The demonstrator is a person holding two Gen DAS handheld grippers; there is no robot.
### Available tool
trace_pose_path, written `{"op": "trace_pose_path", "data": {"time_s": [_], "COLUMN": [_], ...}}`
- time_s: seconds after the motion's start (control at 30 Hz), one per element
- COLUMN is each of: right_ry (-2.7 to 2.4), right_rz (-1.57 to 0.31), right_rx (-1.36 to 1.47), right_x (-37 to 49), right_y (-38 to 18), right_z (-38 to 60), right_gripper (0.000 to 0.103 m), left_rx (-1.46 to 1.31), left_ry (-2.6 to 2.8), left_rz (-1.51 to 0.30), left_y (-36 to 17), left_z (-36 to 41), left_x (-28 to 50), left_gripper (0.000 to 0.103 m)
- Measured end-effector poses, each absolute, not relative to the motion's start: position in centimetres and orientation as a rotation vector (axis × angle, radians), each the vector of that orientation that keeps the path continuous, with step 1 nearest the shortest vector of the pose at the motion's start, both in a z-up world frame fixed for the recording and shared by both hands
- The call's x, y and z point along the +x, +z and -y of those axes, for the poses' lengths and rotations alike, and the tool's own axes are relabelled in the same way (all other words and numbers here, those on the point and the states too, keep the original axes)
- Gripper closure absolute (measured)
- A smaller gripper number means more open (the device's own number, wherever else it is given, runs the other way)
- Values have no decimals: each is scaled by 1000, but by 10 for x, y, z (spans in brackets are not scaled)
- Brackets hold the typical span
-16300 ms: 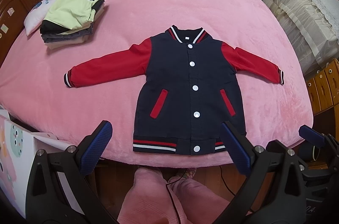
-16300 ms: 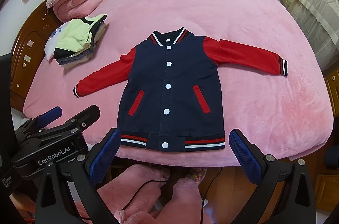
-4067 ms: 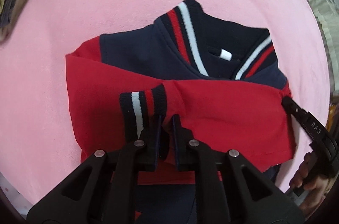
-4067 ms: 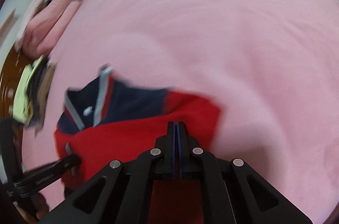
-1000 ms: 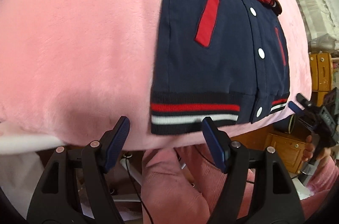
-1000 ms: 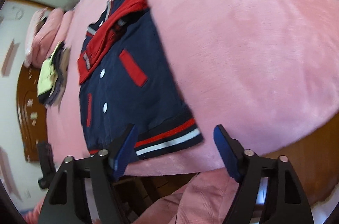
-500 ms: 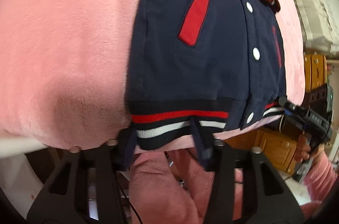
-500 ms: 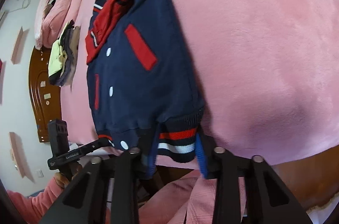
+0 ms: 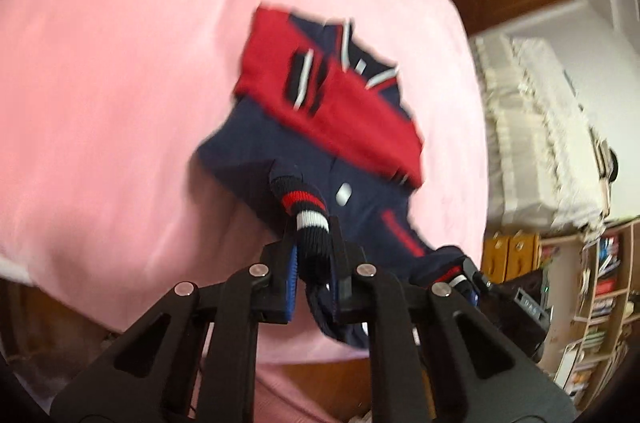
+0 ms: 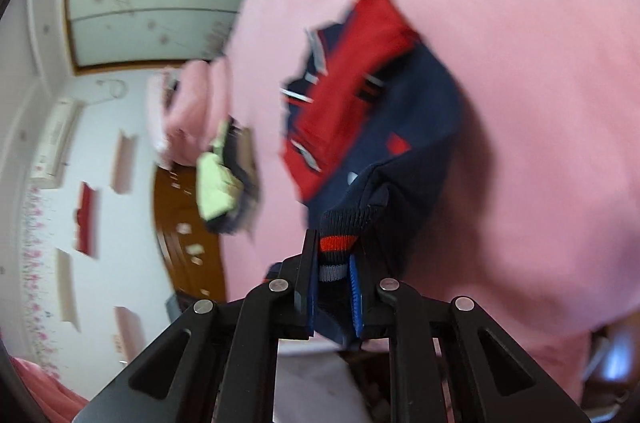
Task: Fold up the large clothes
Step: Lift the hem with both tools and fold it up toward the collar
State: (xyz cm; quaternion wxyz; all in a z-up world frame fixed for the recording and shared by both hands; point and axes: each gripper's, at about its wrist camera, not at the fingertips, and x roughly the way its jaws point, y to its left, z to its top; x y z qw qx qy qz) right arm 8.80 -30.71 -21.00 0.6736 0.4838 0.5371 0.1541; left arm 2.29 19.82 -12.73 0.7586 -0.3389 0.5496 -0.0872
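A navy jacket point(image 9: 256, 155) lies on the pink bed point(image 9: 100, 63), its red sleeves point(image 9: 360, 111) folded across the chest. In the left wrist view my left gripper point(image 9: 314, 243) has one corner of the striped hem point(image 9: 306, 211) between its closing jaws, and the pads press on it. That corner is raised off the bed. My right gripper point(image 9: 466, 277) shows at the hem's other corner. In the right wrist view my right gripper point(image 10: 334, 263) is closing on the striped hem point(image 10: 340, 223) and pinches it, with the jacket point(image 10: 420, 111) hanging from it towards the bed point(image 10: 540, 63).
A stack of folded clothes point(image 10: 218, 183) and a rolled pink quilt point(image 10: 188, 103) lie near the wooden headboard point(image 10: 188, 223). Beyond the bed stand lace-covered furniture point(image 9: 540, 127) and a bookshelf point(image 9: 600, 283). The bed's edge runs just below the grippers.
Both grippers went from open before the flat hem to clamped on its two corners. Both have lifted the hem off the bed and tipped forward towards the collar.
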Motion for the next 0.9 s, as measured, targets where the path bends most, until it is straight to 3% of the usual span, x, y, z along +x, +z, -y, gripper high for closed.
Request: {"op": "trace_pose_path", "data": {"time_s": [0.27,0.6,0.7,0.73,0.77,0.83,0.9], "right_ry": [243,75,30,16,9,-2,18], "right_rz": [-1146,-1202,-1240,-1257,-1253,-1206,-1160], "right_rx": [1123,1137,1132,1117,1100,1051,971], "right_x": [174,281,305,316,323,331,342], "right_y": [-191,-221,-235,-239,-240,-237,-229], "right_z": [308,333,333,332,332,330,331], "right_gripper": [90,90,87,82,73,57,55], "left_rx": [-774,-775,-759,-751,-738,-708,-660], "left_ry": [-45,66,124,140,155,158,172], "left_rz": [-1120,-1104,-1152,-1163,-1178,-1200,-1192], "left_y": [-107,-137,-152,-155,-158,-159,-151], "left_z": [-208,-202,-198,-197,-195,-189,-181], "left_x": [105,193,214,218,224,231,235], "left_gripper": [94,95,95,95,92,76,46]}}
